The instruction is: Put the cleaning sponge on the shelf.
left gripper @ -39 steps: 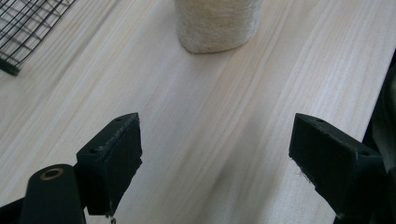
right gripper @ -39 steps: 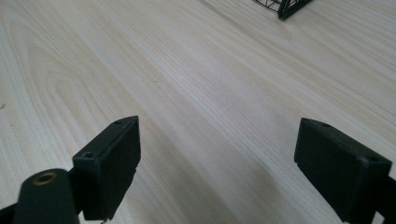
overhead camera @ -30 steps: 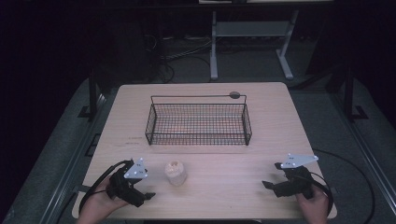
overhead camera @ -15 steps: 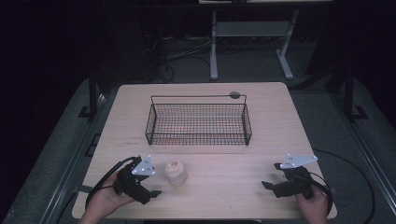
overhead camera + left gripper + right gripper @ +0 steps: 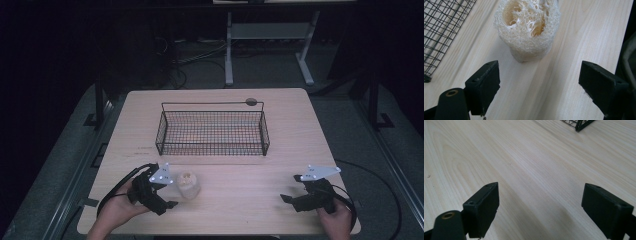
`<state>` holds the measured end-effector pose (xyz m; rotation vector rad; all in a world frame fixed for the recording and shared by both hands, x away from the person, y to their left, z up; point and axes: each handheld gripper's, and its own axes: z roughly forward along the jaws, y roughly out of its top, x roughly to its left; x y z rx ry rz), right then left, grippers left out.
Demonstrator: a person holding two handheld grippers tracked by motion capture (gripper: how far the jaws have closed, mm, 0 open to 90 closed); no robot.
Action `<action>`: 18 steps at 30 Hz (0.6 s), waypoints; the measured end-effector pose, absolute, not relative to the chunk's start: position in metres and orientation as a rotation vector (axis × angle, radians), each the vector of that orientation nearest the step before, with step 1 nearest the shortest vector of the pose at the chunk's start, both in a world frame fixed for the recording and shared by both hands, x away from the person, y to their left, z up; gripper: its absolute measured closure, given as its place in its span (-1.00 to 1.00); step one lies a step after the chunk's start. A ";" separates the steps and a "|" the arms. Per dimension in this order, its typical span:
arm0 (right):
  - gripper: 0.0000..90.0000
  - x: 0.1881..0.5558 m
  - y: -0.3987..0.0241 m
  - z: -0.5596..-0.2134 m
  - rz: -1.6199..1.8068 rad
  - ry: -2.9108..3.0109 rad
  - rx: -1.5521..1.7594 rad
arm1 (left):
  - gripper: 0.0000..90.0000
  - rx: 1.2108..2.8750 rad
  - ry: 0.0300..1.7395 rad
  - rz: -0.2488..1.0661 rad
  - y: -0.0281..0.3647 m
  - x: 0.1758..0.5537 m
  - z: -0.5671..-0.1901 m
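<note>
A pale, fibrous loofah piece (image 5: pixel 188 183) stands on end on the wooden table (image 5: pixel 250 175), near the front left. In the left gripper view the loofah (image 5: pixel 529 27) rises just ahead of the jaws, its hollow top facing up. My left gripper (image 5: pixel 169 192) is open right beside it, and the jaws (image 5: pixel 541 85) stand wide apart short of it, holding nothing. At the front right, my right gripper (image 5: pixel 290 188) is open over bare wood, and its jaws (image 5: pixel 541 205) are empty.
A black wire basket (image 5: pixel 212 131) sits across the middle of the table, beyond both grippers. Its mesh (image 5: pixel 444 27) lies to the left of the loofah, and a corner of the basket (image 5: pixel 579 123) is far ahead of the right jaws. Cables trail off the front edge.
My left gripper has slid right across the table, closing in on the loofah. The right gripper and the loofah have stayed put.
</note>
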<state>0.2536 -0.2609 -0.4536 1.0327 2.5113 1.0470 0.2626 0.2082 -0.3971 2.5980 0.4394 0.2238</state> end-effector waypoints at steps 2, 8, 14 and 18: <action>-0.69 0.253 -0.261 -0.454 1.046 2.511 1.033 | -0.64 2.601 0.443 0.225 0.207 0.263 -0.397; -0.69 0.253 -0.261 -0.453 1.052 2.508 1.031 | -0.64 2.617 0.435 0.220 0.203 0.266 -0.395; -0.68 0.253 -0.261 -0.453 1.054 2.508 1.029 | -0.64 2.619 0.433 0.215 0.199 0.270 -0.391; -0.69 0.253 -0.261 -0.453 1.056 2.505 1.028 | -0.64 2.626 0.426 0.213 0.194 0.273 -0.389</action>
